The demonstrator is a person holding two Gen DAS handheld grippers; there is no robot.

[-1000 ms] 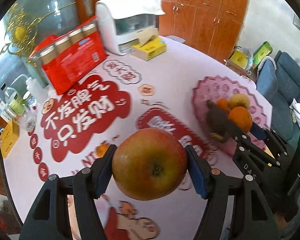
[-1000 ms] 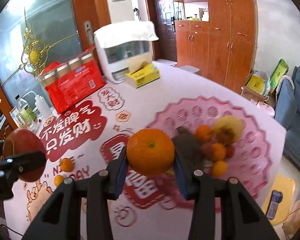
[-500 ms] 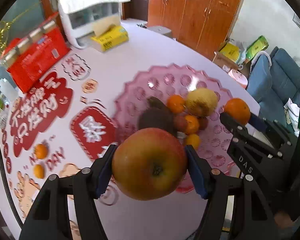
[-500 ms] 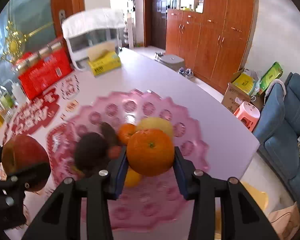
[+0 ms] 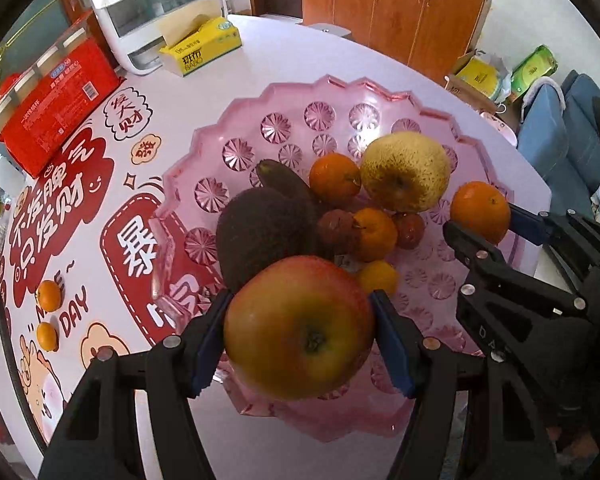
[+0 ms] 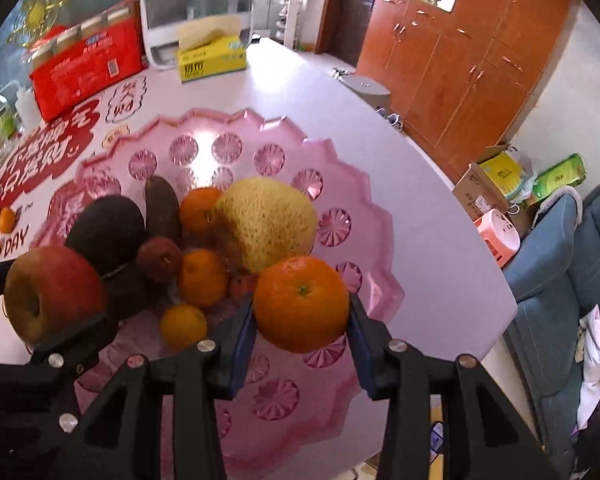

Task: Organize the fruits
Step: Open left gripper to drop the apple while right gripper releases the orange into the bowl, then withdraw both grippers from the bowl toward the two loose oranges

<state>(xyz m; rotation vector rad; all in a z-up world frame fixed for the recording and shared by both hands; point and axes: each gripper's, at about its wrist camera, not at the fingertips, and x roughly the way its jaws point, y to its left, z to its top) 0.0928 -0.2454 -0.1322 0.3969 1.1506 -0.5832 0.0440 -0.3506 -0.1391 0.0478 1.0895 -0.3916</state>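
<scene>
Apple (image 5: pixel 300 326) pinched in left jaws, orange (image 6: pixel 302 304) in right jaws, piled fruit bowl (image 5: pixel 236 128) beneath

Both wrist fisheyes looked steeply down, close above the scalloped translucent pink plastic fruit tray (image 5: pixel 236 128) (image 6: pixel 380 216). The left view sat over its near-left rim, the right view over its near-right rim; both shared the tray's fruit pile.

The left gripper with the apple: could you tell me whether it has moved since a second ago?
Yes. The left gripper, shut on the apple, has come from above the red tablecloth lettering to above the pink tray.
</scene>
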